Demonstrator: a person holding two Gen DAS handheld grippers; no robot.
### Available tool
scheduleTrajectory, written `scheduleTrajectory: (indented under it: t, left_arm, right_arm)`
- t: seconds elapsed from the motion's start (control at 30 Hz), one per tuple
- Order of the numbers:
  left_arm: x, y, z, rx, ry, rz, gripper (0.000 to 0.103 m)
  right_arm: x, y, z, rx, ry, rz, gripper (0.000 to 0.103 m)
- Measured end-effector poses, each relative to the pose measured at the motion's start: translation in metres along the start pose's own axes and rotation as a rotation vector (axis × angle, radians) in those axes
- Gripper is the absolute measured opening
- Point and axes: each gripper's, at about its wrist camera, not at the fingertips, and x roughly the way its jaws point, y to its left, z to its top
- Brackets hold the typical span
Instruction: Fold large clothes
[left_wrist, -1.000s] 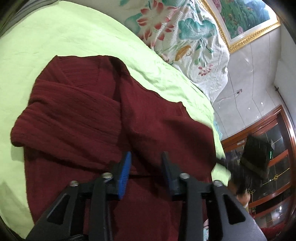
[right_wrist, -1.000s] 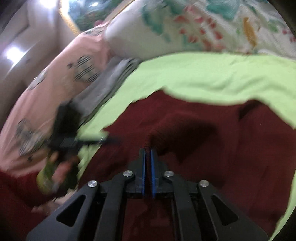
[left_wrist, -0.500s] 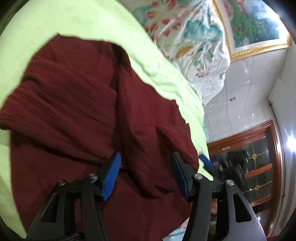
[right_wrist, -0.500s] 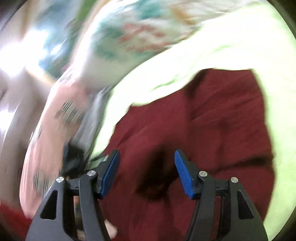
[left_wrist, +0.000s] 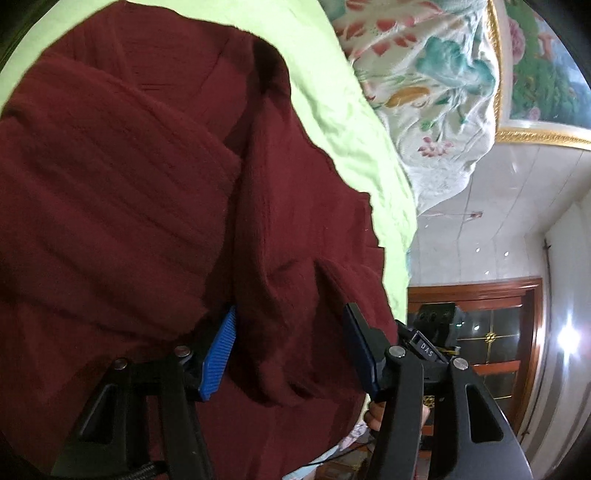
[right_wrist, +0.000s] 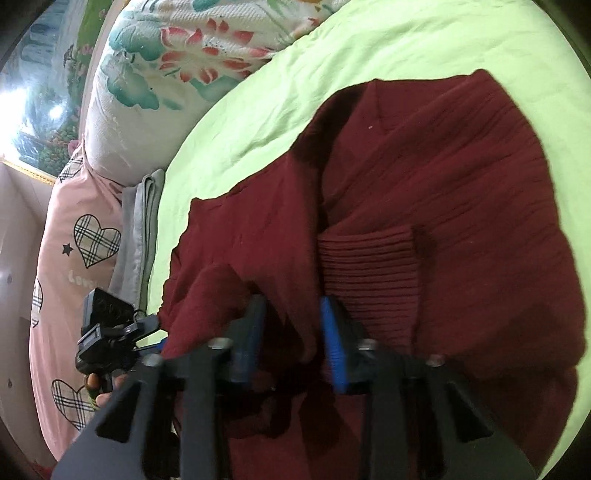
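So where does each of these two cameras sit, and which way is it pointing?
Left wrist: on the left gripper, looking forward and down at the maroon sweater on the green sheet. Its own jaws show and have just been closing, with a sweater fold between them.
Right wrist: on the right gripper, looking down at the sweater. Its jaws have just closed on a fold, and a hand shows at lower left.
Shared: sweater, sheet and floral quilt; each view also catches the other gripper.

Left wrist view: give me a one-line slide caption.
Left claw straddles a raised fold of a dark red sweater lying on a light green sheet.
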Motion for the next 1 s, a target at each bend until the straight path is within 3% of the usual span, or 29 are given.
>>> scheduleTrajectory:
  t: [0.03, 0.07, 0.1, 0.17, 0.27, 0.33, 0.43, 0.53, 0.63, 0.67, 0.7, 0.73, 0.83, 0.87, 0.93, 0.97, 1.0]
  left_arm:
    - [0.007, -0.004, 0.001, 0.026, 0.015, 0.025, 0.025]
    - [0.012, -0.006, 0.000, 0.046, 0.026, 0.040, 0.006]
    - [0.013, -0.011, -0.001, 0.075, 0.022, 0.046, 0.002]
    - [0.002, -0.024, -0.002, 0.162, -0.044, 0.012, 0.002]
    - [-0.038, -0.043, -0.001, 0.303, -0.214, -0.146, 0.002]
    - [-0.063, -0.049, -0.002, 0.435, -0.325, -0.185, 0.002]
    - [-0.056, -0.037, 0.009, 0.463, -0.264, -0.176, 0.002]
    - [-0.039, -0.021, 0.010, 0.440, -0.200, -0.063, 0.001]
    - [-0.034, -0.003, 0.007, 0.374, -0.162, -0.072, 0.005]
    - [-0.036, 0.003, 0.007, 0.356, -0.161, -0.083, 0.006]
    - [-0.038, 0.007, 0.006, 0.337, -0.163, -0.095, 0.013]
    - [-0.040, 0.013, 0.006, 0.316, -0.166, -0.105, 0.025]
    - [-0.042, 0.022, 0.009, 0.259, -0.181, -0.125, 0.052]
    - [-0.039, 0.023, 0.012, 0.248, -0.183, -0.115, 0.052]
    - [-0.029, 0.018, 0.015, 0.248, -0.170, -0.086, 0.047]
    - [-0.023, 0.014, 0.014, 0.265, -0.163, -0.080, 0.037]
    - [-0.022, 0.011, 0.013, 0.282, -0.152, -0.088, 0.007]
  right_arm:
    - [0.001, 0.001, 0.001, 0.000, 0.002, 0.002, 0.004]
    - [0.000, 0.000, 0.002, 0.007, -0.007, 0.010, 0.004]
    - [-0.004, 0.000, 0.003, 0.012, -0.022, 0.026, 0.004]
    - [-0.019, 0.003, 0.009, 0.017, -0.087, 0.122, 0.004]
    - [-0.063, 0.009, 0.012, -0.036, -0.277, 0.351, 0.000]
    - [-0.086, 0.008, 0.011, -0.073, -0.380, 0.417, 0.000]
    - [-0.082, 0.001, 0.013, -0.085, -0.346, 0.292, 0.000]
    - [-0.059, -0.007, 0.007, -0.033, -0.239, 0.239, 0.001]
    - [-0.041, -0.008, -0.002, -0.006, -0.163, 0.197, 0.010]
    - [-0.036, -0.005, -0.005, -0.012, -0.151, 0.191, 0.024]
    - [-0.029, -0.003, -0.008, -0.012, -0.134, 0.186, 0.048]
    - [-0.025, -0.002, -0.009, -0.012, -0.120, 0.180, 0.057]
    - [-0.005, 0.006, -0.010, -0.030, -0.081, 0.128, 0.058]
    - [0.002, 0.007, -0.010, -0.029, -0.066, 0.094, 0.057]
    - [0.012, 0.009, -0.008, -0.035, -0.047, 0.036, 0.033]
    - [0.015, 0.007, -0.007, -0.029, -0.033, 0.041, 0.003]
    - [0.016, 0.006, -0.004, -0.010, -0.016, 0.071, 0.003]
